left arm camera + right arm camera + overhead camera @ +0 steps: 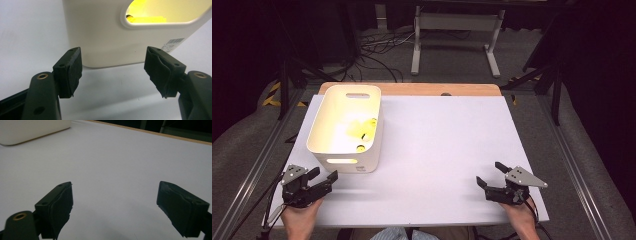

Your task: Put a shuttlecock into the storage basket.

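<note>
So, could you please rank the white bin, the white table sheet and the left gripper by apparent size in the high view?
1. White table sheet
2. White bin
3. Left gripper, clearly the smallest of the three

White tabletop (452, 150) sitting on a wooden board (422, 89) — grey carpet (452, 65) lying beyond, cables (377, 55) trailing past a white desk frame (457, 35) — dark surroundings.

White table under a white bin

The table (437, 150), its wooden far edge showing, is being occupied at the near left by a white bin (334, 145); the rest is being left bare.
</note>
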Tool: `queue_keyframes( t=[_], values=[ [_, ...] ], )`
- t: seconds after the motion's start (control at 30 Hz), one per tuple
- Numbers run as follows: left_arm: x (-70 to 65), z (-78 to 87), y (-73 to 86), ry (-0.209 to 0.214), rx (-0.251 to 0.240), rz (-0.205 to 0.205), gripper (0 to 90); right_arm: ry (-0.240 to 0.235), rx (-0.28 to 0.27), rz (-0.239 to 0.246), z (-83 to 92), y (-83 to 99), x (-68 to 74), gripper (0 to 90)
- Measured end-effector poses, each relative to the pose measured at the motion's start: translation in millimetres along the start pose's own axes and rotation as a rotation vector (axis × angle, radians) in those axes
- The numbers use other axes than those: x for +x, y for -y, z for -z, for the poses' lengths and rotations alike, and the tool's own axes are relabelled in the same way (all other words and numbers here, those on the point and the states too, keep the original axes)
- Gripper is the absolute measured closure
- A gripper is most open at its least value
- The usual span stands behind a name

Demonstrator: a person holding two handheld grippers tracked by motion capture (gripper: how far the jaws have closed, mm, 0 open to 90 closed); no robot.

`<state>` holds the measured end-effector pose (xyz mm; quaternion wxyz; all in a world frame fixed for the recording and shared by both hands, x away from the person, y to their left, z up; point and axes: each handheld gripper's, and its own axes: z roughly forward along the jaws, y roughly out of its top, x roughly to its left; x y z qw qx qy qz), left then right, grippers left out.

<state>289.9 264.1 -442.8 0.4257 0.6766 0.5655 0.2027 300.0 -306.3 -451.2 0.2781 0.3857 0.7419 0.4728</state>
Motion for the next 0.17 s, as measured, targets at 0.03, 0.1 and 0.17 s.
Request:
queue_keyframes(
  t=[0.03, 0.1, 0.17],
  values=[
    [-0.2, 0.0, 0.1, 0.001, 0.0, -0.001, 31.3, -0.001, 0.0, 0.0, 0.0, 0.1, -0.2, 14.1],
    [-0.1, 0.0, 0.0, 0.001, 0.001, -0.005, 31.3, 0.001, 0.001, 0.0, -0.1, 0.1, -0.4, 14.1],
    [-0.5, 0.1, -0.1, 0.001, 0.001, -0.005, 31.3, 0.0, 0.001, -0.001, -0.4, 0.1, -0.7, 14.1]
  ],
)
